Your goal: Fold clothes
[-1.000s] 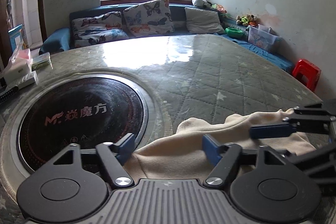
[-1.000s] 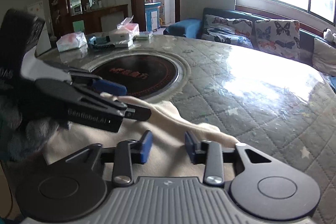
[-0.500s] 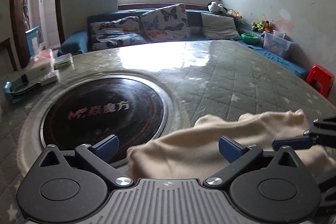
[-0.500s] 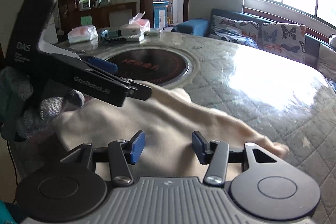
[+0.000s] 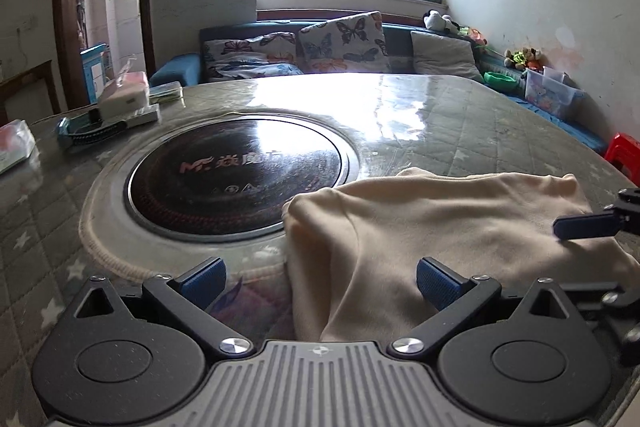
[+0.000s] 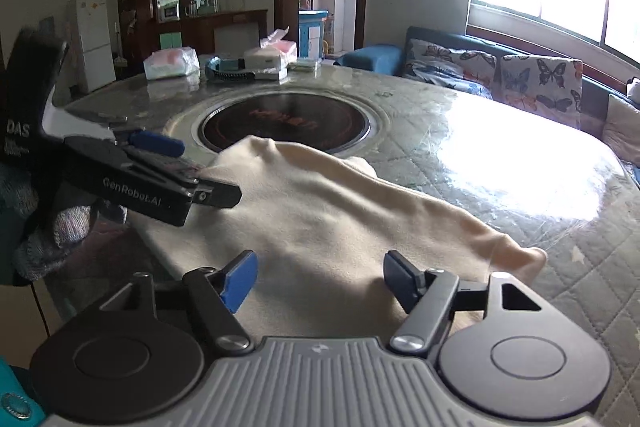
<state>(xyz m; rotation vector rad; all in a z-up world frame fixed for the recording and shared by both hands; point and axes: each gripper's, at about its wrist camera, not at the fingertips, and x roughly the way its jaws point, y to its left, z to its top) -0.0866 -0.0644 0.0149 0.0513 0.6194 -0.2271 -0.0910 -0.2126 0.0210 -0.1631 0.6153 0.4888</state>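
Note:
A cream garment (image 5: 440, 227) lies loosely bunched on the table near its front edge, next to the round hotplate. My left gripper (image 5: 320, 281) stands wide open just above the cloth's left end, its pads clear of the fabric. In the right wrist view the same garment (image 6: 340, 219) stretches across the table. My right gripper (image 6: 320, 279) hovers over its near side with jaws opening; cloth lies under the gap but the pads do not press it. A gloved hand (image 6: 60, 227) holds the left gripper (image 6: 160, 179) at the left.
A black round hotplate (image 5: 240, 171) is set into the quilted table top (image 5: 460, 131). Boxes and tissue packs (image 5: 124, 99) sit at the table's far left. Behind are a sofa with butterfly cushions (image 5: 340, 39) and a red stool (image 5: 624, 155).
Both grippers' jaws have spread wider and let the cloth go. The left view has swung left, so the garment now sits more to its right. The garment has settled lower on the table.

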